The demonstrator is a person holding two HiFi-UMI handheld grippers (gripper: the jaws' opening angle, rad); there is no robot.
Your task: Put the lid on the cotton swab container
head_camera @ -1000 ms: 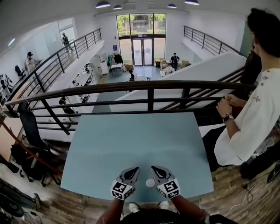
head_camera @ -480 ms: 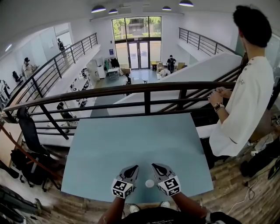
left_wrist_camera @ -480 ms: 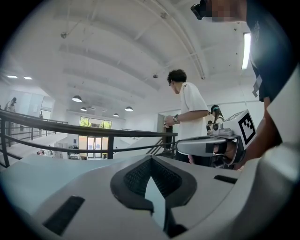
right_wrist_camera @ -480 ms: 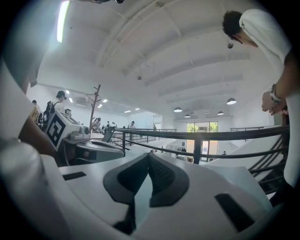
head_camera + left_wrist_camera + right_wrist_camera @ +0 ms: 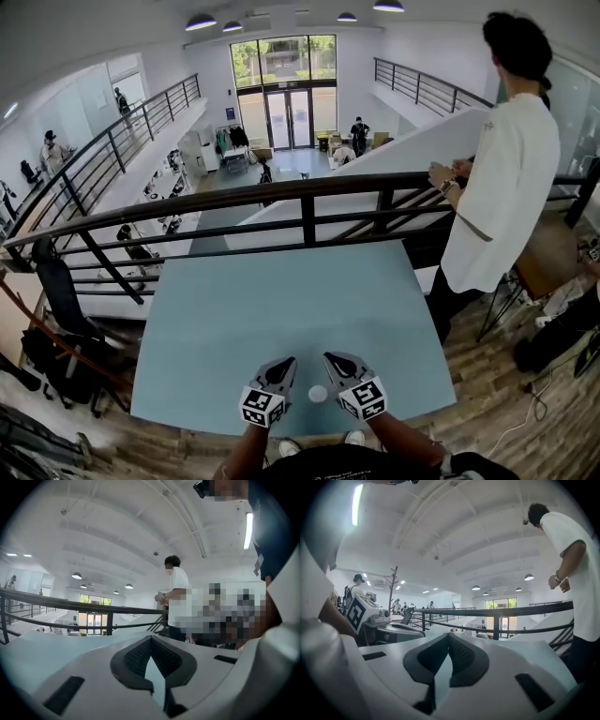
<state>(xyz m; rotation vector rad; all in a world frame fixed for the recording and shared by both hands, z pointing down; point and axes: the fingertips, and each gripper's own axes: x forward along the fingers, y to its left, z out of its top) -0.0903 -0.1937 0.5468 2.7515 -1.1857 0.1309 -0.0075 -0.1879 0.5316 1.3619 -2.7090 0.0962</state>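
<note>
A small white round thing (image 5: 319, 394) lies on the light blue table (image 5: 300, 300) near its front edge; I cannot tell whether it is the lid or the container. My left gripper (image 5: 285, 362) rests just left of it and my right gripper (image 5: 331, 359) just right of it, both pointing away from me over the table. In the left gripper view the left gripper (image 5: 150, 640) has its dark pads together with nothing between them. The right gripper (image 5: 449, 637) looks the same in its own view. Neither gripper view shows the white thing.
A black railing (image 5: 309, 187) runs along the table's far edge, with an open drop to a lower floor beyond. A person in a white shirt (image 5: 497, 187) stands at the table's far right corner. A black chair (image 5: 58, 281) stands to the left.
The person in the white shirt has straightened up and shifted along the railing. Both grippers and the white round thing have stayed where they were.
</note>
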